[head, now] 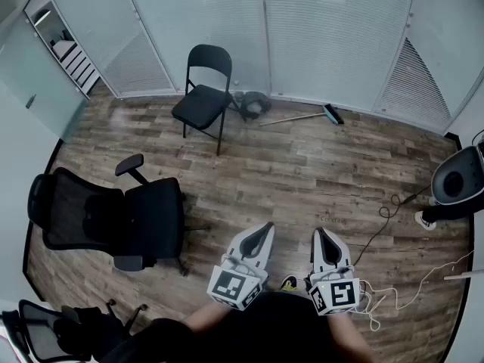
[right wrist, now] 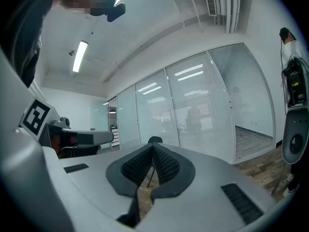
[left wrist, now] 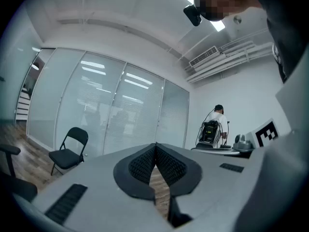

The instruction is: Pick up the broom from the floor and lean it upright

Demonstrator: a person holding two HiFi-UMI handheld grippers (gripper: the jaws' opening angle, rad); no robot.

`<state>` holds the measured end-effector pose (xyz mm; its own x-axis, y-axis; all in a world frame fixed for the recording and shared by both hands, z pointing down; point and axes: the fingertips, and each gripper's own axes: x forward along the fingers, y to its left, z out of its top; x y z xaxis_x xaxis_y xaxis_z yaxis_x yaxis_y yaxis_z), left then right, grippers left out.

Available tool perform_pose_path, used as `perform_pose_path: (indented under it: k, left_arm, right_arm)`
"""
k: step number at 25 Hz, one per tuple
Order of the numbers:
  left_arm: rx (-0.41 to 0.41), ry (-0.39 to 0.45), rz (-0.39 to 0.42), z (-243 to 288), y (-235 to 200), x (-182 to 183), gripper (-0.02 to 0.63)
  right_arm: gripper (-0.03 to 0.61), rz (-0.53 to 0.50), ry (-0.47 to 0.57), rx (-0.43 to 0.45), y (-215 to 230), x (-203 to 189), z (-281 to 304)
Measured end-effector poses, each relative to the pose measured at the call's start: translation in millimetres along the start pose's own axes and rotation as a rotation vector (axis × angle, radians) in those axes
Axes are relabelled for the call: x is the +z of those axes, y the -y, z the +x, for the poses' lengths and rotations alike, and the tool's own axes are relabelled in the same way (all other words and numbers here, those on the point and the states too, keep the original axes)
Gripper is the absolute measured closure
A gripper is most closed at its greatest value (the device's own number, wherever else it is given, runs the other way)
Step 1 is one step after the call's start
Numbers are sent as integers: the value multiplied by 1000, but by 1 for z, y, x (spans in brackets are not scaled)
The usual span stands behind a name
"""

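The broom (head: pixel 296 118) lay flat on the wooden floor (head: pixel 302 172) in the upper middle of the head view. It was close to the glass wall (head: pixel 318 36), with its brush head toward the right and its handle running left. The handle end pointed at a black folding chair (head: pixel 203 100), which stood apart from it. A black office chair (head: pixel 113 218) sat at the left of the frame, and a cable (head: pixel 389 210) trailed over the boards at the right.

Both grippers were at the bottom centre of the head view, well apart from the broom and pointing toward it. The left gripper (head: pixel 262 233) had its jaws together at the tips with nothing between them, as its own view (left wrist: pixel 155 149) showed. The right gripper (head: pixel 325 240) was likewise closed and empty (right wrist: pixel 153 150). The two sat side by side without touching.
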<state>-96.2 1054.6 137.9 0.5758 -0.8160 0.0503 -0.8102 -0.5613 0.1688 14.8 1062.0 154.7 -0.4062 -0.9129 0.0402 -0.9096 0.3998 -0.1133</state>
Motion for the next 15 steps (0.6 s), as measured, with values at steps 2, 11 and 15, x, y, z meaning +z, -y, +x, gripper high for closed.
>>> perform_pose_path:
  k: [2, 11, 15]
  left_arm:
    - [0, -7, -5, -3, -3, -3, 594]
    - [28, -13, -3, -11, -30, -4, 594]
    - [46, -10, -3, -20, -49, -2, 594]
  right_arm:
    - [561, -1, -2, -1, -2, 0, 1]
    - [561, 18, 0, 5, -11, -3, 12]
    - [561, 43, -12, 16, -17, -8, 15]
